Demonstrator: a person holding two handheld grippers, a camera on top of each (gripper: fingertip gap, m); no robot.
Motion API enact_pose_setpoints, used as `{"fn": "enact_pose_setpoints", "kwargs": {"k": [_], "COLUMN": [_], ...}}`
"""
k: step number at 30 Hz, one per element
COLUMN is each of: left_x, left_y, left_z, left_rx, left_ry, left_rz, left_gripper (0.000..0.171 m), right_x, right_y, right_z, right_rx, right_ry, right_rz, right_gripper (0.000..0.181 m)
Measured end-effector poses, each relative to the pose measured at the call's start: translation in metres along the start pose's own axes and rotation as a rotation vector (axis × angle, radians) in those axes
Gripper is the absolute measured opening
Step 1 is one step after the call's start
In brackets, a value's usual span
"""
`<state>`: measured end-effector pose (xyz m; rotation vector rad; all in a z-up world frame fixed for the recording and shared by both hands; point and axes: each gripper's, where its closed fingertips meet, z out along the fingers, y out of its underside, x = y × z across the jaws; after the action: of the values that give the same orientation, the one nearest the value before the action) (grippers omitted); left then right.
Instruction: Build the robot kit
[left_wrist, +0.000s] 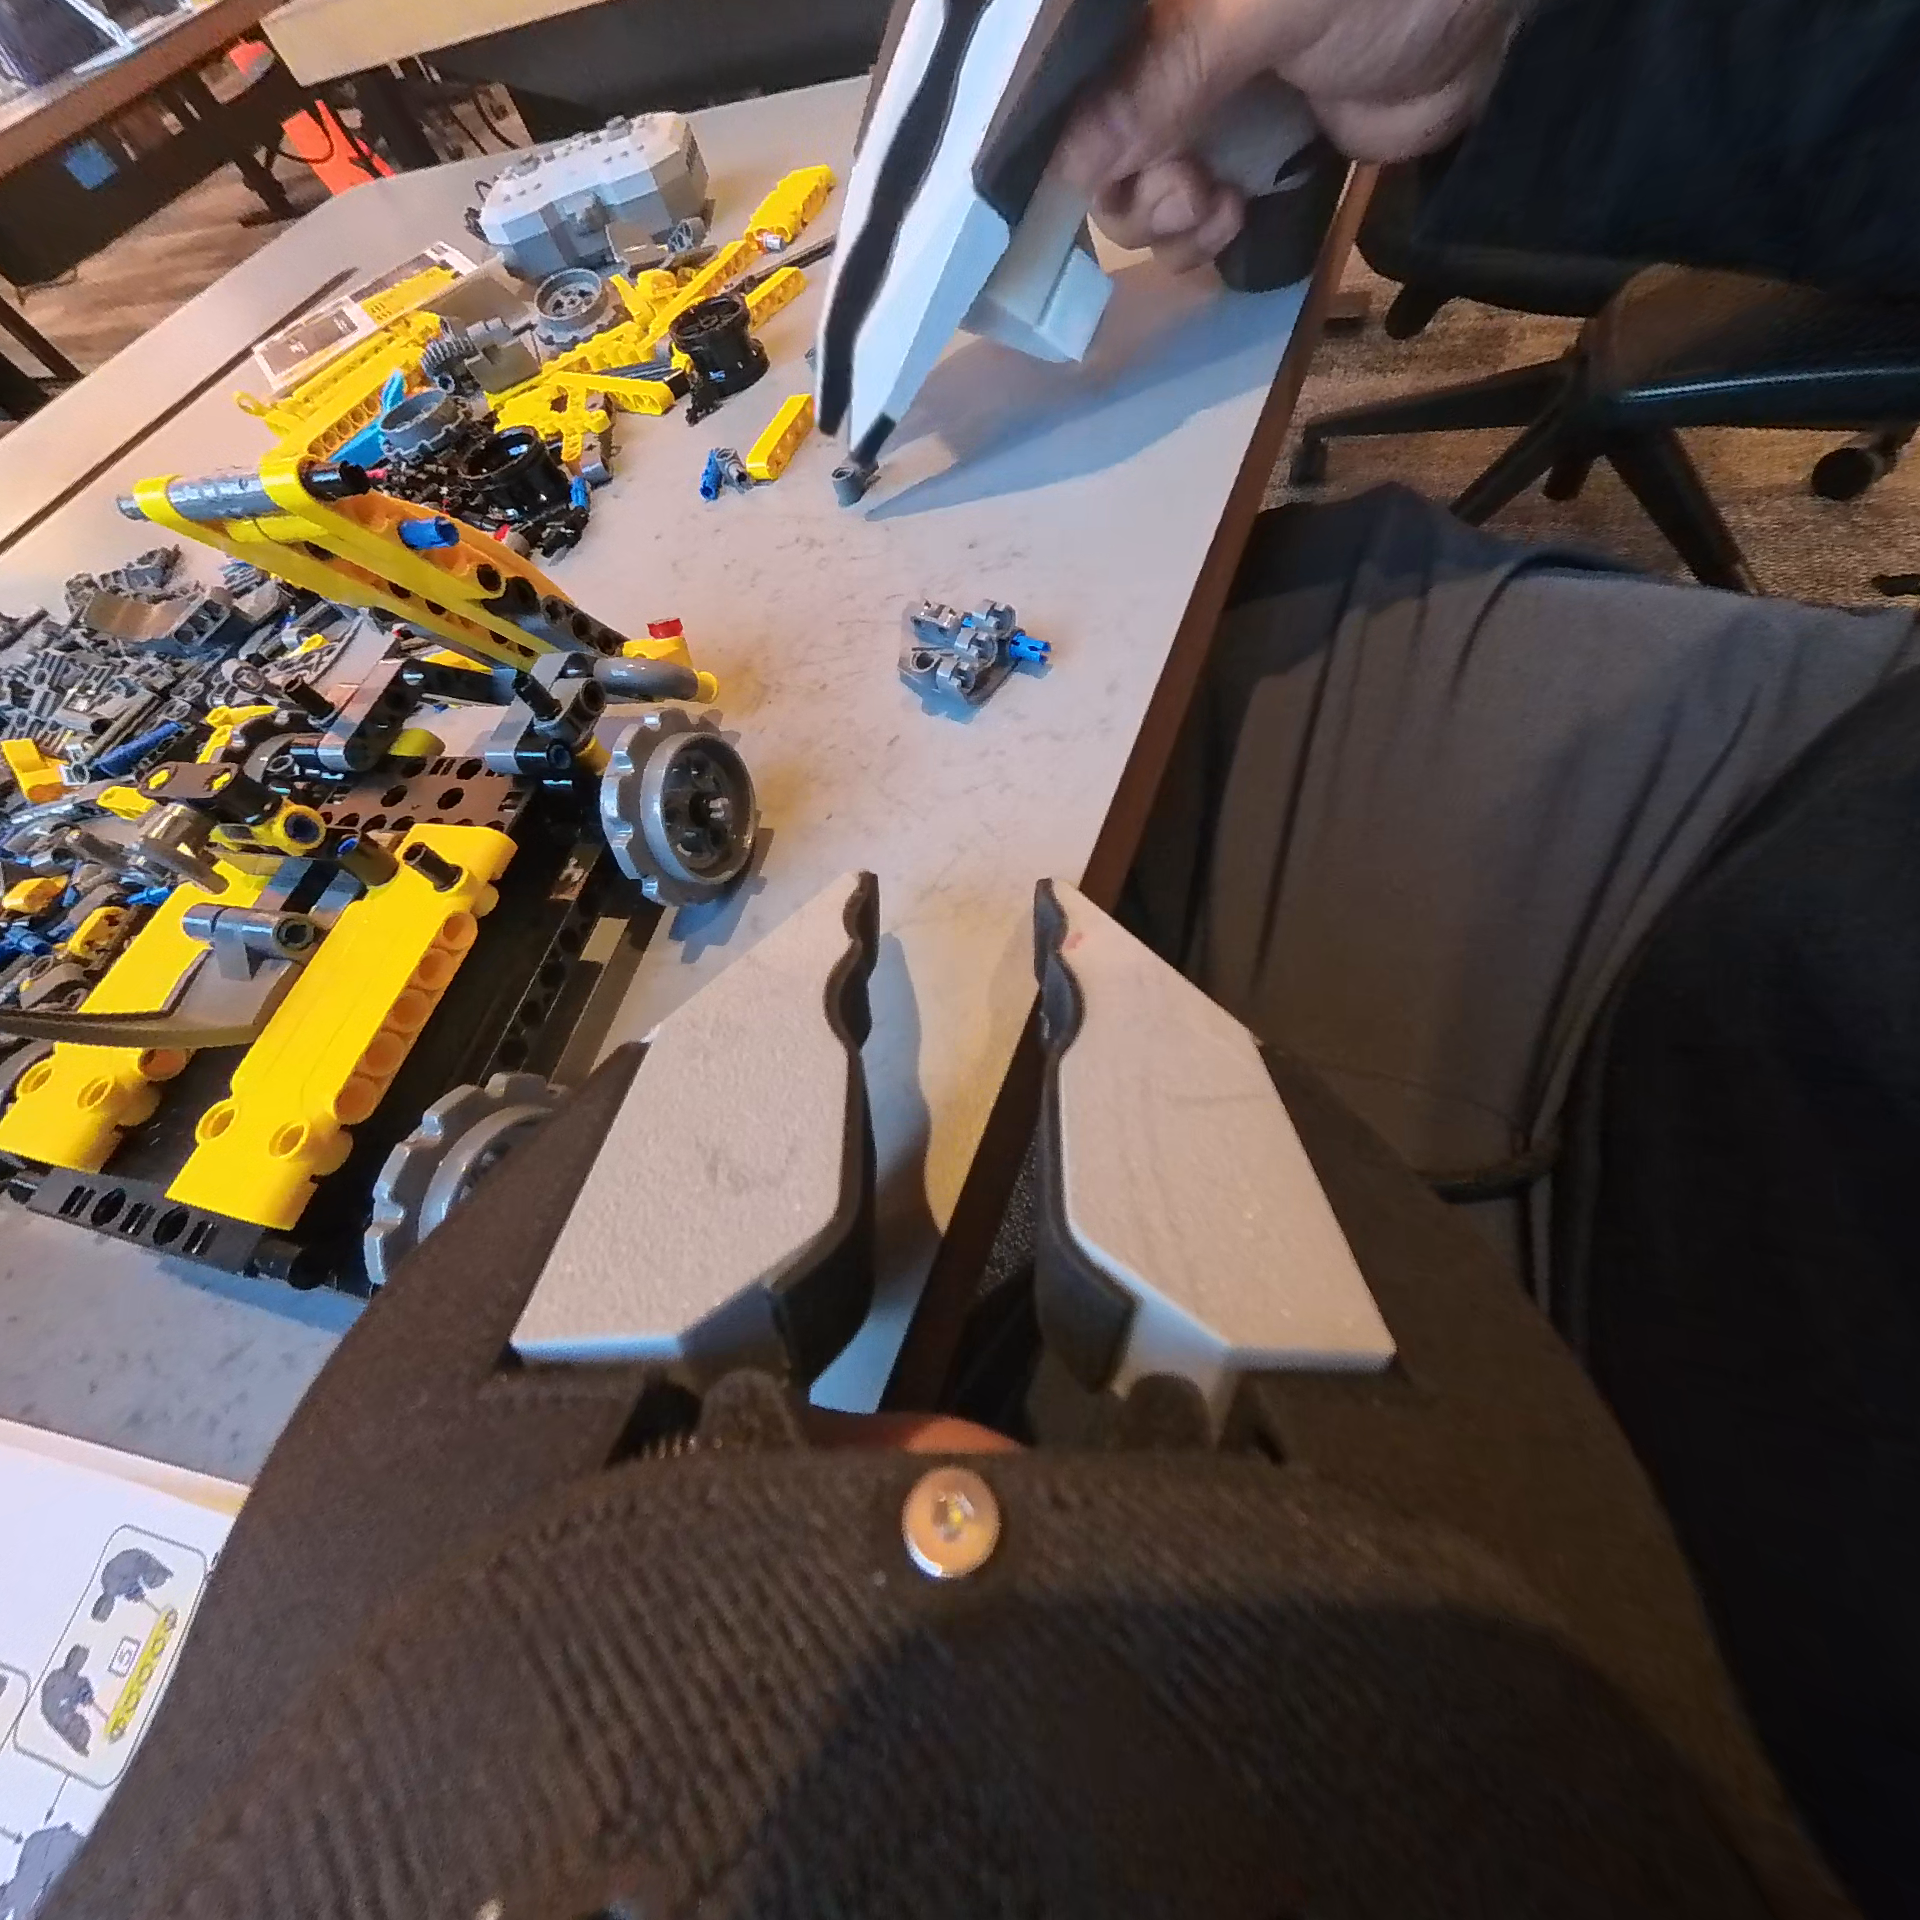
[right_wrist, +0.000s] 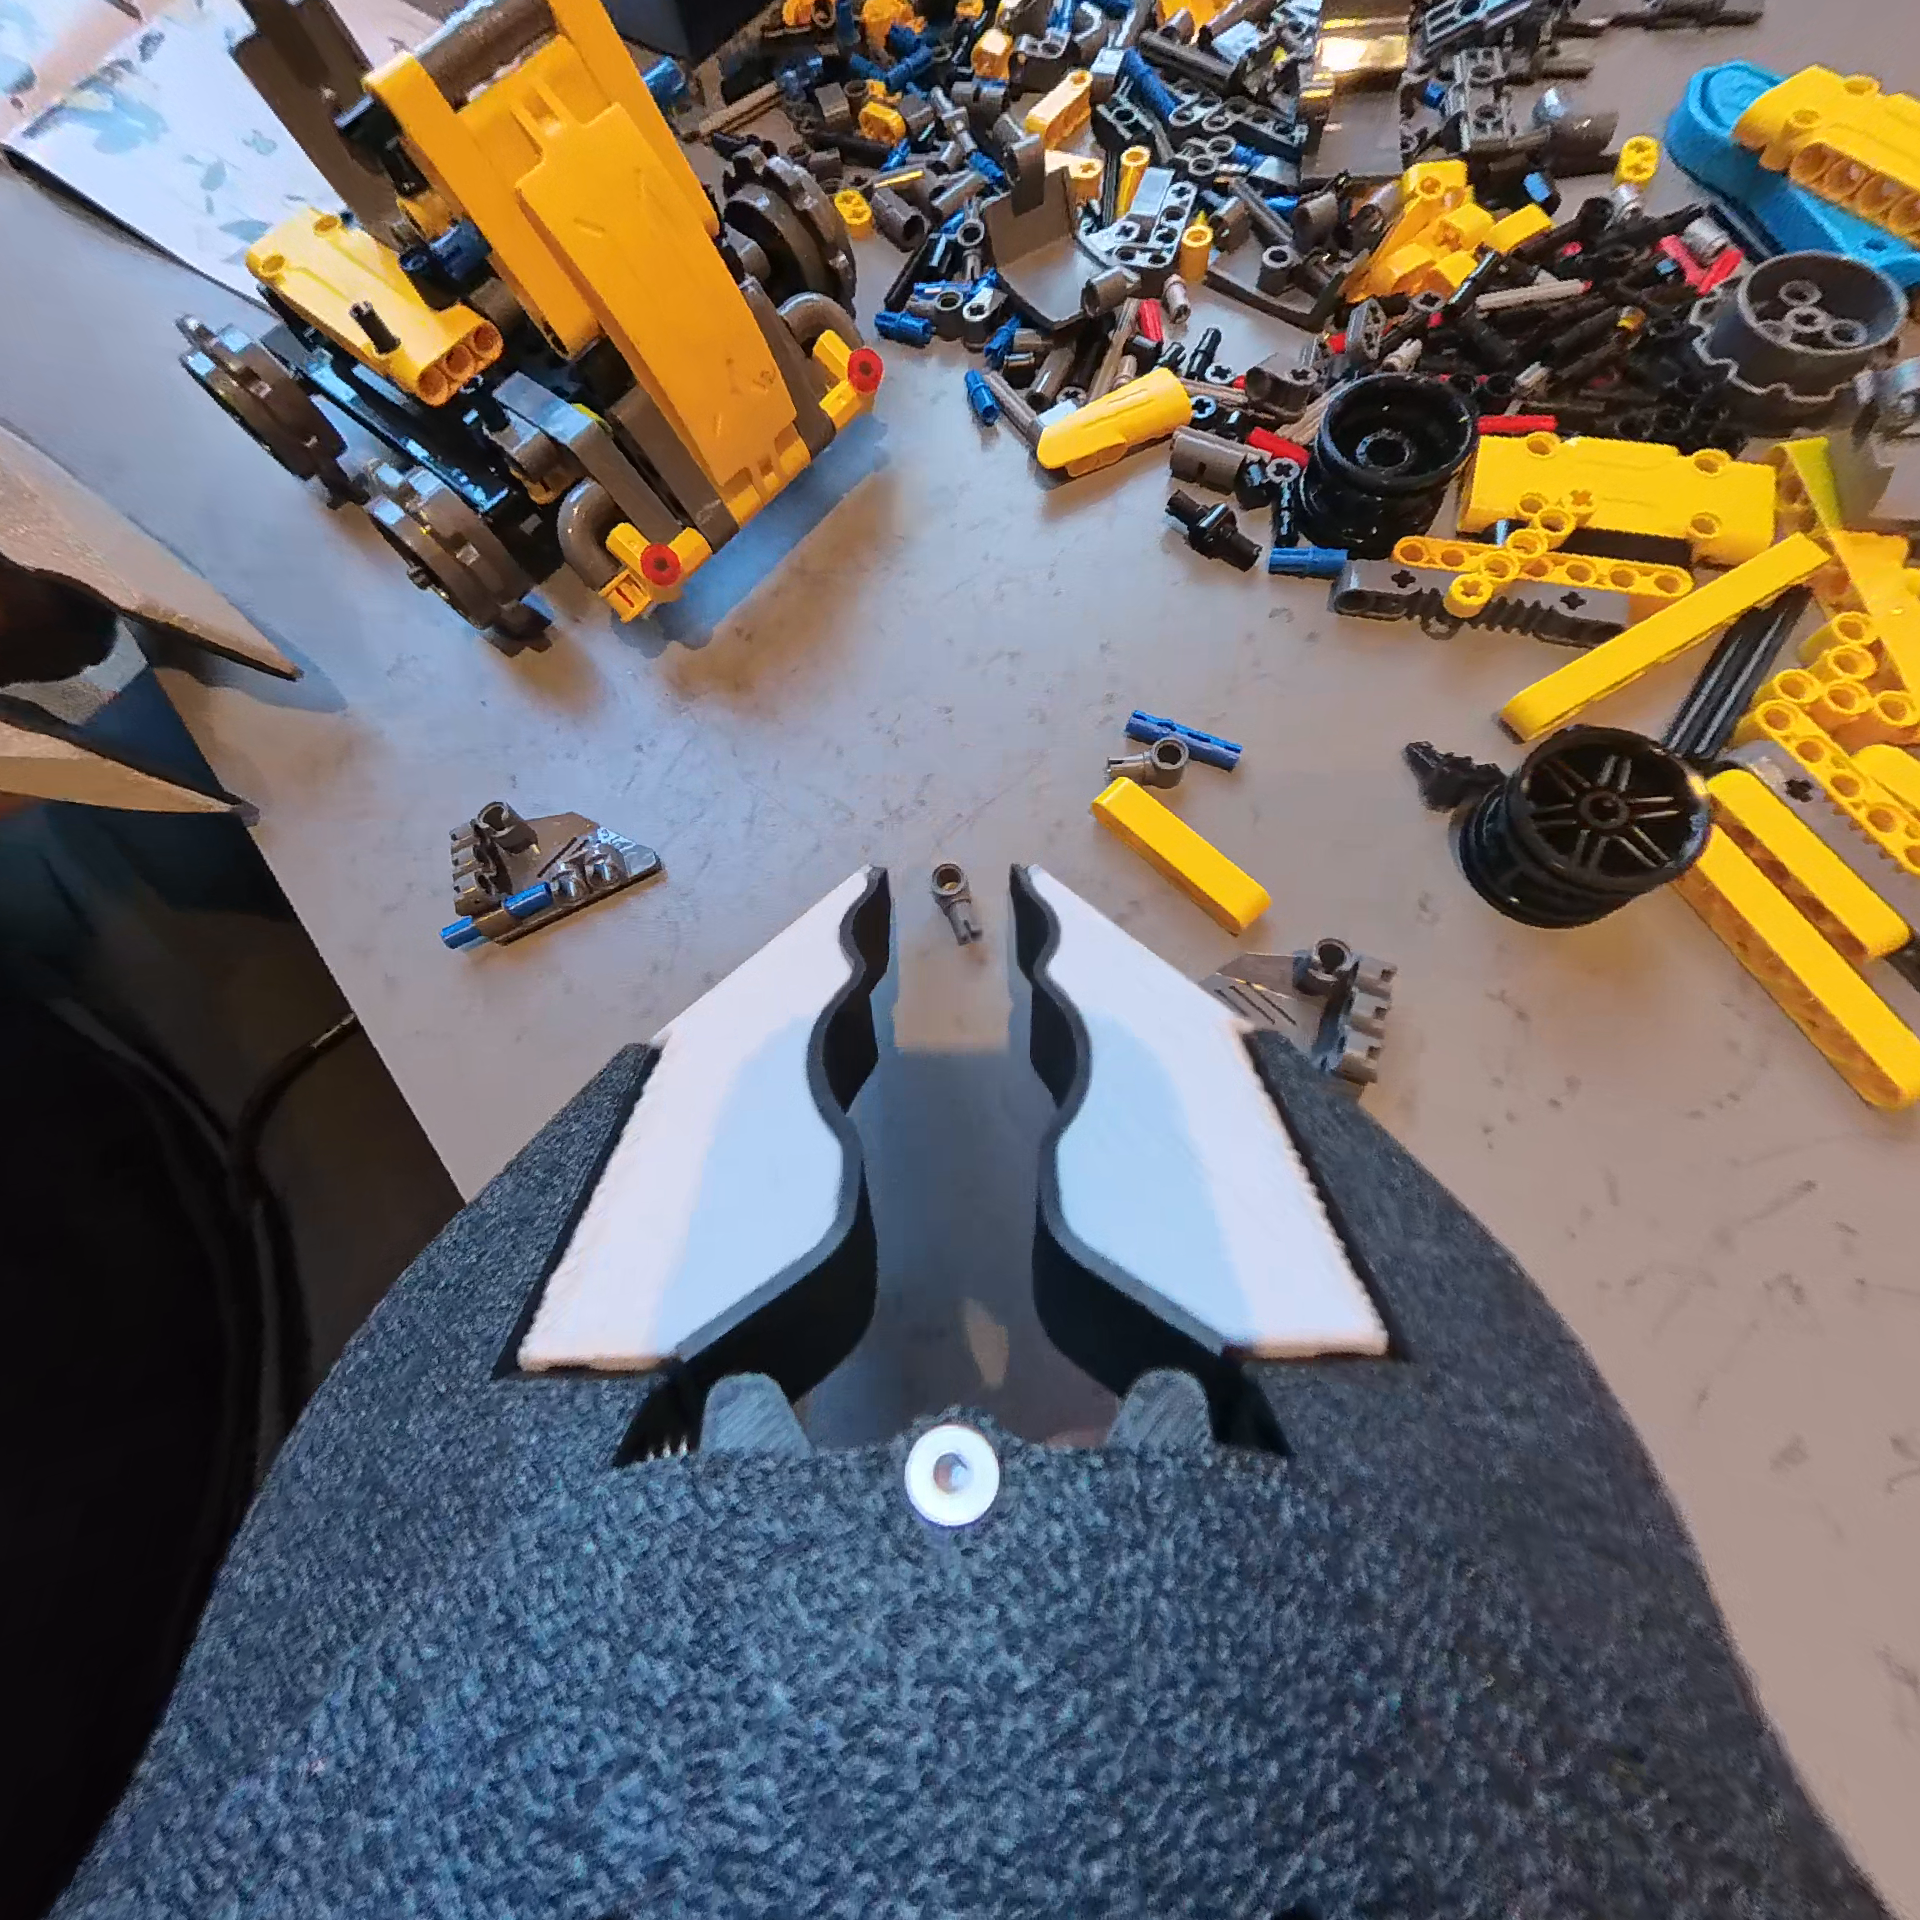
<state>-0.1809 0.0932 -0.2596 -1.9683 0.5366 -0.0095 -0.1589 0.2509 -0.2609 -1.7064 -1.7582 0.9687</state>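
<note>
My right gripper (right_wrist: 951, 881) is open just above the grey table, its fingertips on either side of a small dark grey connector pin (right_wrist: 956, 902) that lies loose between them. In the left wrist view the right gripper (left_wrist: 847, 426) points down over that same pin (left_wrist: 854, 480). My left gripper (left_wrist: 956, 891) is open and empty, hovering at the table's near edge next to the grey sprocket wheel (left_wrist: 681, 805) of a partly built yellow and black vehicle (left_wrist: 312, 997). That vehicle (right_wrist: 561, 343) also shows in the right wrist view.
A small grey and blue sub-assembly (left_wrist: 971, 655) lies between the grippers; it also shows in the right wrist view (right_wrist: 545, 873). A short yellow beam (right_wrist: 1179, 852), black wheels (right_wrist: 1584, 826) and a big pile of loose parts (right_wrist: 1351, 260) fill the right. An instruction booklet (left_wrist: 94, 1621) lies near. A person sits at the table edge (left_wrist: 1226, 582). Tip to tip, the grippers are about 15 cm apart. The grey sprocket wheel (left_wrist: 681, 805) sits 4 cm or so from the ends of my left fingers.
</note>
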Motion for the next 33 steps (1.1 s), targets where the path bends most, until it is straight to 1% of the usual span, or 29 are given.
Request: {"fn": "enact_pose_setpoints", "kwargs": {"k": [4, 7, 10, 15, 19, 25, 31, 33], "left_x": [0.0, 0.0, 0.0, 0.0, 0.0, 0.0, 0.0, 0.0], "left_y": [0.0, 0.0, 0.0, 0.0, -0.001, -0.003, -0.003, -0.003], "left_z": [0.0, 0.0, 0.0, 0.0, 0.001, 0.002, 0.003, 0.002], "left_rx": [0.0, 0.0, 0.0, 0.001, 0.002, 0.011, 0.018, 0.019], "left_ry": [0.001, 0.002, 0.001, -0.002, -0.005, -0.008, -0.018, -0.019], "left_rz": [0.0, 0.0, -0.001, 0.0, -0.002, -0.012, -0.005, -0.001], "left_gripper": [0.029, 0.029, 0.029, 0.029, 0.029, 0.028, 0.027, 0.027], "right_x": [-0.002, -0.004, -0.006, -0.02, -0.034, -0.051, -0.053, -0.054], "right_y": [0.008, 0.008, 0.008, 0.006, 0.003, 0.001, -0.008, -0.007], "right_z": [0.007, 0.01, 0.01, 0.008, 0.007, 0.015, 0.02, 0.022], "right_rx": [-0.069, -0.079, -0.078, -0.056, -0.032, -0.043, -0.02, -0.032], "right_ry": [0.008, 0.005, 0.009, -0.026, -0.094, -0.128, -0.117, -0.129], "right_rz": [-0.041, -0.08, -0.105, -0.182, -0.18, -0.207, -0.197, -0.194], "right_gripper": [0.018, 0.008, 0.007, 0.007, 0.007, 0.007, 0.007, 0.007]}}
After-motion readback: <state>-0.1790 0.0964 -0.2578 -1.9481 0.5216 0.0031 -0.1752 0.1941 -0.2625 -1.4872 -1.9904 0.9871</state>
